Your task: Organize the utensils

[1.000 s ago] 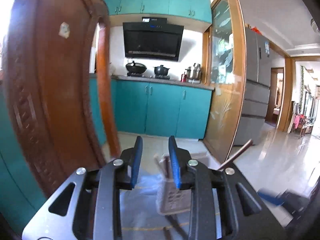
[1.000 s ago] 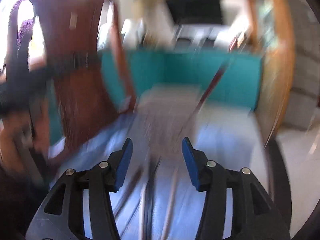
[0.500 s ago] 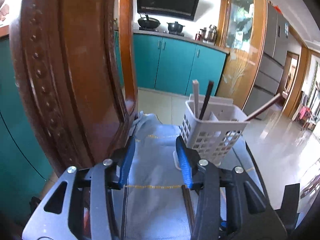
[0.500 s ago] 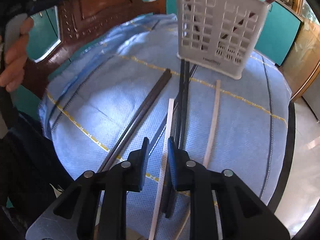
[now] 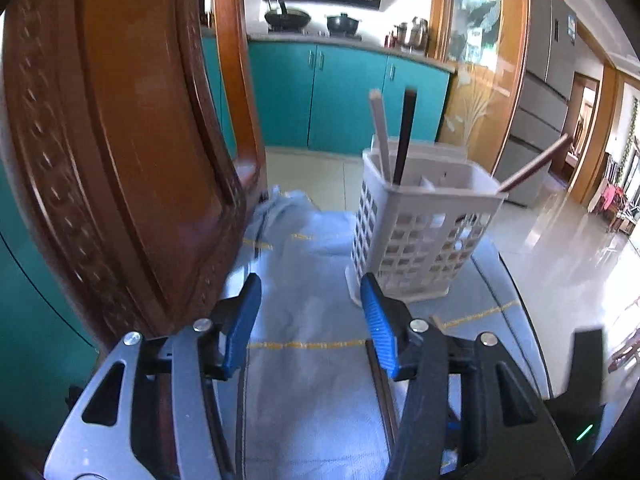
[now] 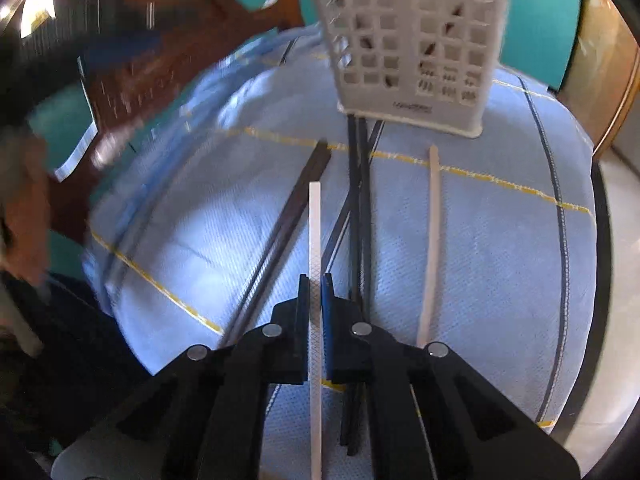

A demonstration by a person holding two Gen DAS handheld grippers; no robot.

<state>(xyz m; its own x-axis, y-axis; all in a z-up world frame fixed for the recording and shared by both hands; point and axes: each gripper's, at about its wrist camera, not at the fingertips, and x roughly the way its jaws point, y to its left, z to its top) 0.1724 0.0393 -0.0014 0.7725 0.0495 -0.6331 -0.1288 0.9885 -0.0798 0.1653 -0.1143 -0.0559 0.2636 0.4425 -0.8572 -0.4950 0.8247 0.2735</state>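
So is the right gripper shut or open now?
Shut. The right gripper has just been closing, and its pads press both sides of the white chopstick between them, above the blue cloth.

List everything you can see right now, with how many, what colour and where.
utensil basket: one, white, standing at the far end of the cloth
chopsticks in basket: three, one pale, one black, one brown, upright or leaning
white chopstick: one, clamped by the right gripper
cream chopstick: one, lying on the cloth to the right
dark chopsticks: several, exact count unclear, lying mid-cloth
cloth: one, light blue with yellow lines
wooden chair: one, brown, left
cabinets: teal, background
left gripper: open over the cloth, empty, jaws just opening
right gripper: shut on the white chopstick
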